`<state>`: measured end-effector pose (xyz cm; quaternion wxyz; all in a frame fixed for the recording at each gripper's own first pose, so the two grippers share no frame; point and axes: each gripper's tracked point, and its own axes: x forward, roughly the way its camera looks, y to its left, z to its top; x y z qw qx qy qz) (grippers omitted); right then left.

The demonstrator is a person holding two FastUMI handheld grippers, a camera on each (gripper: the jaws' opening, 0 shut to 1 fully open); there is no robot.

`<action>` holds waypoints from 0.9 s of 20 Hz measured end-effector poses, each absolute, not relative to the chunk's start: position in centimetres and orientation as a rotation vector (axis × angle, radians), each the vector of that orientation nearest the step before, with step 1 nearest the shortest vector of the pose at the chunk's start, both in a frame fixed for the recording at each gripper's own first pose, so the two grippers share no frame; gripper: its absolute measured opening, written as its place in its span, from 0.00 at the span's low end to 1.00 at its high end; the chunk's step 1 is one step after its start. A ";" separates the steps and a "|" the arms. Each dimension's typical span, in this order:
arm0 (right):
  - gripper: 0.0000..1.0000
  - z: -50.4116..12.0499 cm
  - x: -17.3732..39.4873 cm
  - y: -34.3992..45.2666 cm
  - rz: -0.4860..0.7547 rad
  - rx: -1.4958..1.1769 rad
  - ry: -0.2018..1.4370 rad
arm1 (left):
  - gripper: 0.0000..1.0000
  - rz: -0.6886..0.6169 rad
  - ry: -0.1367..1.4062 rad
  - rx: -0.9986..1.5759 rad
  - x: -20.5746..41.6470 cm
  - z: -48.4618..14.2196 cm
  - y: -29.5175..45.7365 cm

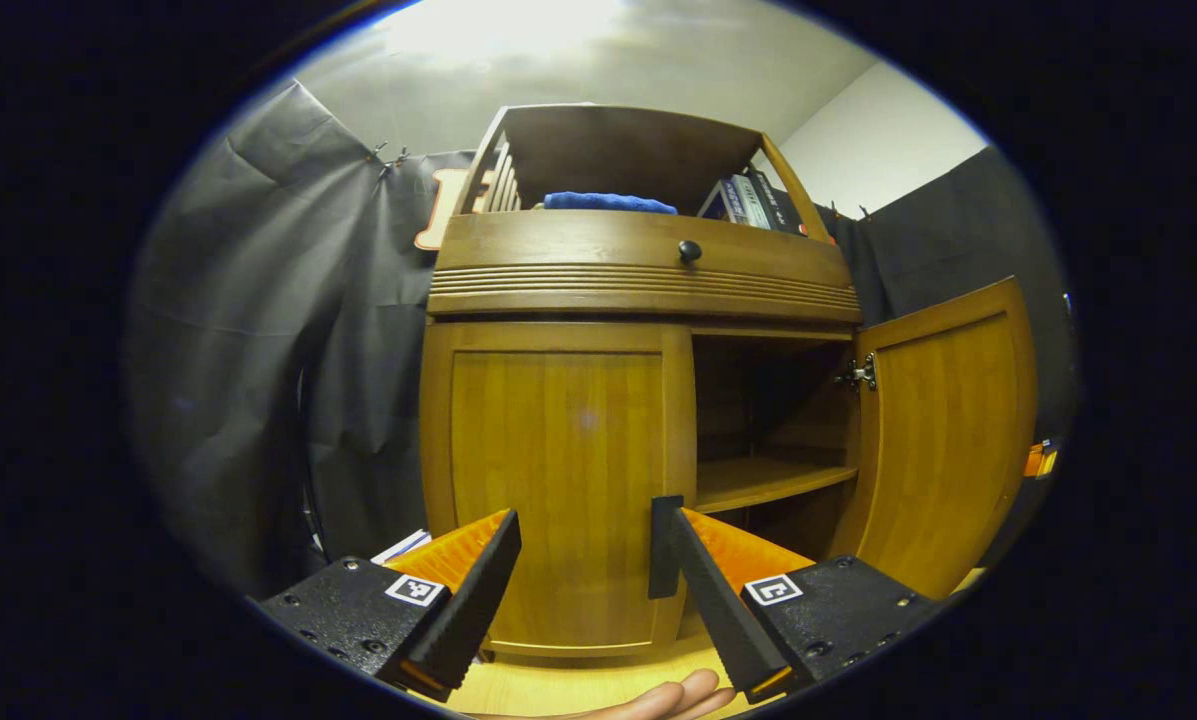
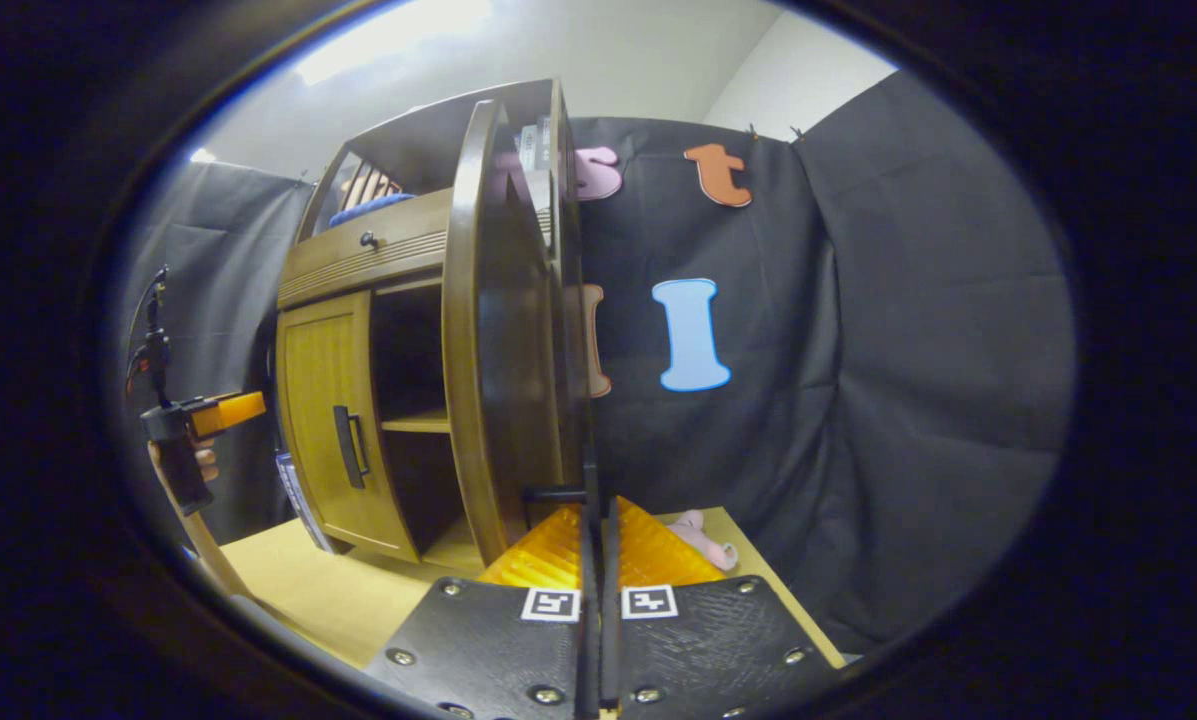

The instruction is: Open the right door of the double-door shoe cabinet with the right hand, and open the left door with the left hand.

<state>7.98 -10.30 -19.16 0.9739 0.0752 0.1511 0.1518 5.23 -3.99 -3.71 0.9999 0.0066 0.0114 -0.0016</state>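
Left gripper (image 1: pixel 583 560), jaws wide and empty, faces the closed left door (image 1: pixel 556 480), a stiff hinged panel best pulled by its handle (image 2: pixel 348 447), while the right gripper (image 2: pixel 598 545) pinches the open right door's (image 2: pixel 506 330) handle.

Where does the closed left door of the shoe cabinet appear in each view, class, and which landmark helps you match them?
Left gripper view: left door at centre, behind the open fingers.
Right gripper view: left door at left of centre, seen at an angle, handle visible.
Shared landmark: the black drawer knob above the doors.
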 end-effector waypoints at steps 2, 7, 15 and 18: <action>0.01 -19.1 7.6 -10.3 0.292 0.141 0.302 | 0.91 -0.017 0.028 0.035 6.6 -4.5 -5.2; 0.01 -16.8 5.5 -12.3 0.229 0.217 0.256 | 0.94 -0.071 0.041 0.039 9.9 -6.7 -8.5; 0.31 -12.3 3.4 -19.1 -0.020 0.221 0.180 | 0.94 -0.095 0.037 0.012 12.3 -7.9 -10.9; 0.66 -11.2 2.9 -18.6 -0.024 0.203 0.176 | 0.94 -0.049 0.036 0.013 12.9 -8.4 -9.7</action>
